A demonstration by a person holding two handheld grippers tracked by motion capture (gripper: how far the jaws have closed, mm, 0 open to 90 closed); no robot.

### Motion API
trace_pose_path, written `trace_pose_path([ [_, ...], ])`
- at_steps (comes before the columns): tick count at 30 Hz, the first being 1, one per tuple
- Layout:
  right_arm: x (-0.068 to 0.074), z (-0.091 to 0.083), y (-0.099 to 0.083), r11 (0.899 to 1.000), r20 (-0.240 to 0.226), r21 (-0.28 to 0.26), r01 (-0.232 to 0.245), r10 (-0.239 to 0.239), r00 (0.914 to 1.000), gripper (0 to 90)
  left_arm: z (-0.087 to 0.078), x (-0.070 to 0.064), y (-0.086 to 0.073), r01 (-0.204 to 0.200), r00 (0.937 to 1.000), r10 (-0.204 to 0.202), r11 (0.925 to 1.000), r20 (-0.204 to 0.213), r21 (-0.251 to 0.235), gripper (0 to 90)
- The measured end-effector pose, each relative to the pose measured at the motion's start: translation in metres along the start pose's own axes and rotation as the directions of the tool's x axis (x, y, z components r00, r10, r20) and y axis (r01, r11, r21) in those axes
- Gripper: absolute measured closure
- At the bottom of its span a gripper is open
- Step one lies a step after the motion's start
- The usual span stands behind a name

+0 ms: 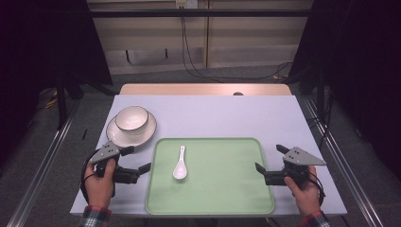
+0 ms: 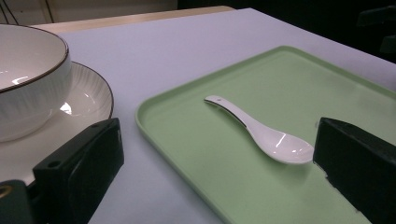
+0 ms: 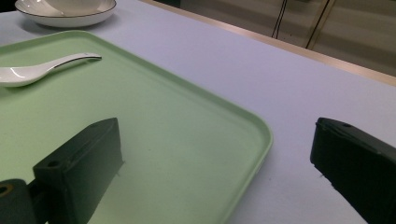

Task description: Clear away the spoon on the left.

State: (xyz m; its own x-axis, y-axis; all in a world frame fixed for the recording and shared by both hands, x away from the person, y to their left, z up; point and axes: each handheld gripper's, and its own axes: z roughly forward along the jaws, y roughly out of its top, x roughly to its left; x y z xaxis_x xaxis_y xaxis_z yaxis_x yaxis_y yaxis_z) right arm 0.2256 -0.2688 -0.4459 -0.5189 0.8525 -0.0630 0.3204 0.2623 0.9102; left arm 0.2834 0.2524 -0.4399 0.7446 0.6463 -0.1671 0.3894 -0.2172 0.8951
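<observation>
Here, L gripper [image 1: 139,159]: jaws apart, empty, w/ tray [image 1: 236,198] edge between.
R gripper [image 1: 268,157]: jaws apart, empty.
Spoon [image 1: 179,164]: on tray, untouched.

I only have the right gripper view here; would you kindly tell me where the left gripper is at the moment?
Observer: The left gripper is held open at the left edge of the pale green plastic tray, one jaw over the tray, the other by the white ribbed plate.
Operator: Thank you. My view cuts off the white ceramic spoon; which way does it lie?
Observer: It lies in the tray's left half, scoop toward the person, handle pointing away.
Operator: Is anything on that plate?
Observer: Yes, a white dark-rimmed bowl sits on it, off the tray, on the lilac table.
</observation>
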Motion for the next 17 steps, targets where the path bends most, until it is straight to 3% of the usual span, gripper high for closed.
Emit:
trace_pose_path([
  [2, 0.0004, 0.0000, 0.0000, 1.000, 0.001, 0.001, -0.002, 0.002, 1.0000, 1.5, -0.0019, 0.0016, -0.0009, 0.002, 0.9999, -0.002, 1.0000, 0.012, -0.007, 1.7],
  [5, 0.0005, 0.0005, 0.0000, 1.000, 0.002, 0.000, 0.001, -0.001, 1.0000, 1.4, -0.0053, 0.0031, -0.0019, 0.007, 0.9999, -0.007, 1.0000, -0.013, -0.006, 1.8],
  [11, 0.0002, 0.0008, -0.0003, 1.000, 0.003, 0.003, -0.002, 0.002, 1.0000, 1.0, -0.0093, 0.0054, -0.0036, 0.002, 0.9998, -0.002, 1.0000, -0.022, -0.007, 1.8],
  [17, -0.0003, 0.0035, -0.0013, 1.000, 0.005, 0.020, -0.008, 0.008, 1.0000, 0.9, -0.0081, 0.0058, -0.0045, -0.005, 1.0000, 0.005, 1.0000, 0.001, -0.004, 2.0],
])
